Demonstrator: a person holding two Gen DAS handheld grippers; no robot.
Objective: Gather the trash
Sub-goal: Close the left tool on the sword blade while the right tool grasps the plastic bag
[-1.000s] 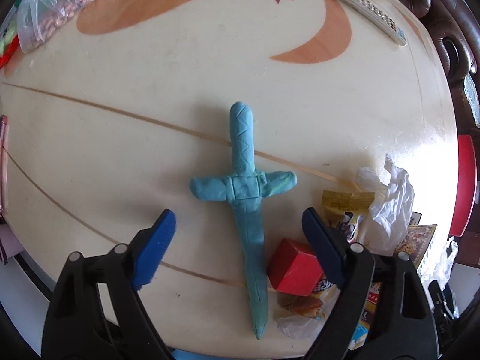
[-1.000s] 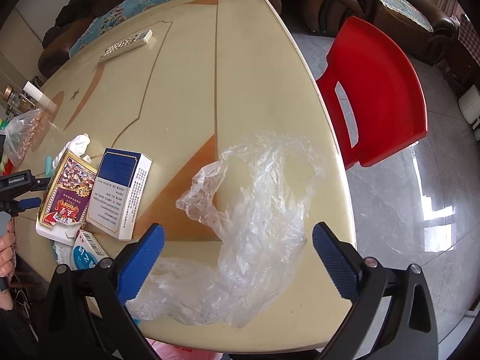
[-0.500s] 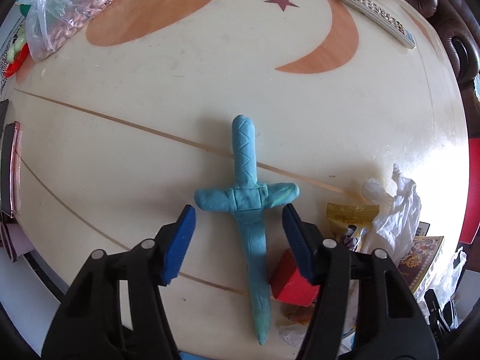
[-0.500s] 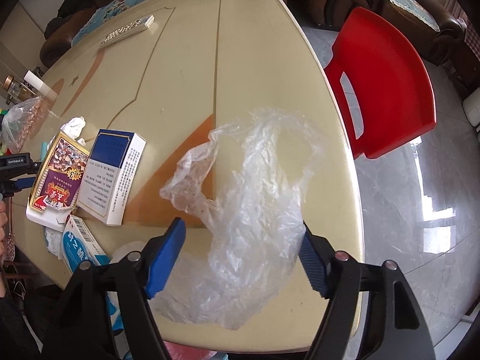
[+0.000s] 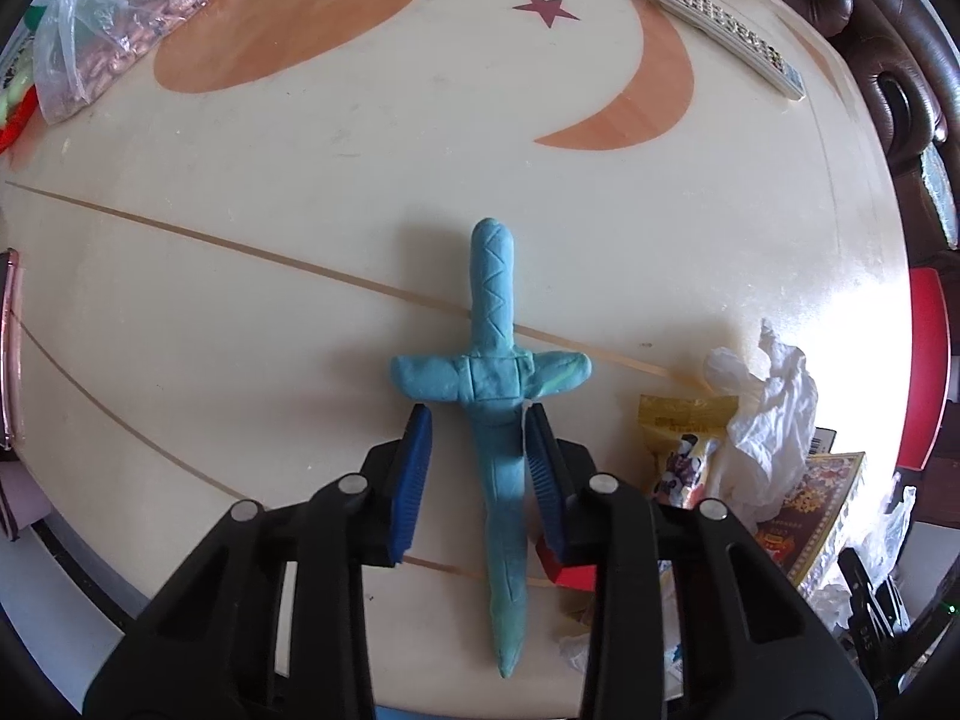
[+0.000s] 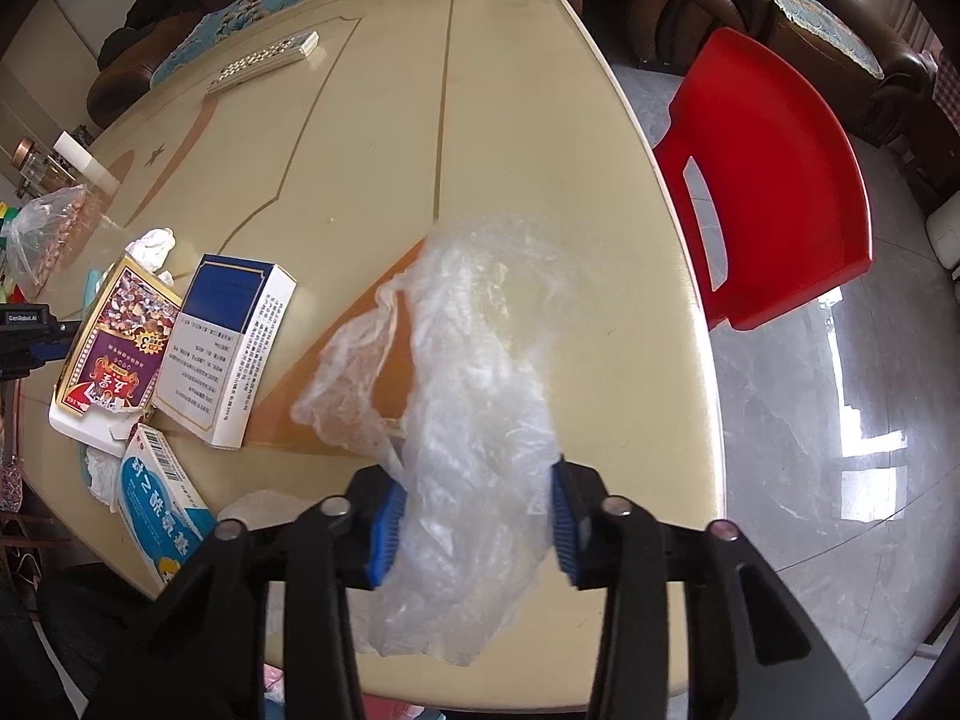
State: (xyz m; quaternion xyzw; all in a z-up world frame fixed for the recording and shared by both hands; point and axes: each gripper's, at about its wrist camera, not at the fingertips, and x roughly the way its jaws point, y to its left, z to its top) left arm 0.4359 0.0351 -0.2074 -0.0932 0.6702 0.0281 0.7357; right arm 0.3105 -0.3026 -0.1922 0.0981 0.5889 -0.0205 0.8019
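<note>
A blue clay sword [image 5: 495, 384] lies flat on the cream table. My left gripper [image 5: 478, 468] straddles its blade just below the crossguard; the right pad touches the blade, the left pad stands a little off it. A crumpled clear plastic bag [image 6: 474, 420] lies near the table's front edge in the right wrist view. My right gripper [image 6: 474, 516] has its blue pads against both sides of the bag, which bulges between them.
A red block [image 5: 561, 564], yellow snack wrapper [image 5: 684, 444], white tissue [image 5: 768, 408] and printed boxes [image 6: 228, 348] lie on the table. A remote [image 5: 729, 36] and bag of nuts [image 5: 114, 30] sit far back. A red chair [image 6: 774, 180] stands beside the table.
Both grippers have narrowed steadily from wide open. The left now pinches in around the sword blade; the right has closed in on the plastic bag, bunching it.
</note>
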